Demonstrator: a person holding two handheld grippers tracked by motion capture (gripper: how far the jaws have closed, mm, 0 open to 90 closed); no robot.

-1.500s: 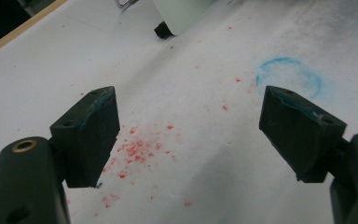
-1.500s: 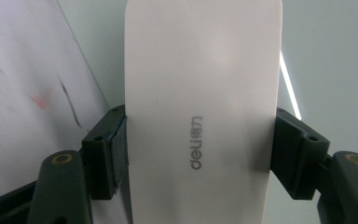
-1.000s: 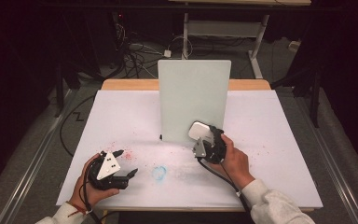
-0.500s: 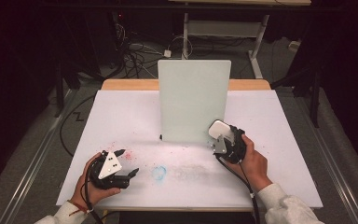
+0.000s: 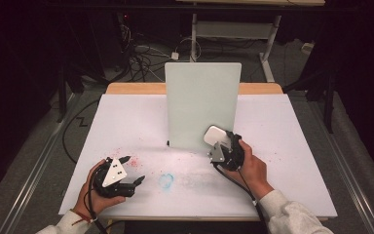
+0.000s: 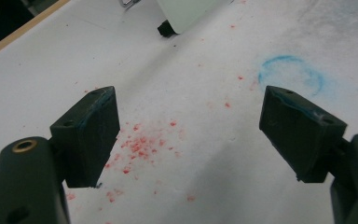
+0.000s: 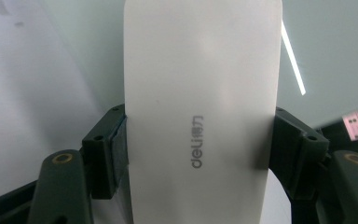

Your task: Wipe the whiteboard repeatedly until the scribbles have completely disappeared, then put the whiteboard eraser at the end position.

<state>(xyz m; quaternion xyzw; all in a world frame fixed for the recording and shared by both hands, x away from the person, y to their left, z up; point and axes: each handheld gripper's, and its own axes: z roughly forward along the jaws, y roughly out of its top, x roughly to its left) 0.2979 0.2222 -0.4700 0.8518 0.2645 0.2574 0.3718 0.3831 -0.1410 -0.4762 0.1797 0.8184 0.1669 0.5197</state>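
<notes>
While the left claw (image 5: 132, 171) gapes empty at lower left, the right claw (image 7: 200, 154) pinches a stiff, light, probably slippery eraser (image 7: 201, 93) across its smooth sides.

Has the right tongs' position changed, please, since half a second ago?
Yes. The right tongs, clamped on the white eraser, moved left toward the upright whiteboard, now overlapping its lower right corner.

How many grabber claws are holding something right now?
1. The right gripper, near the upright white board, is clamped on a white eraser. The left gripper sits open over red specks on the table.
</notes>
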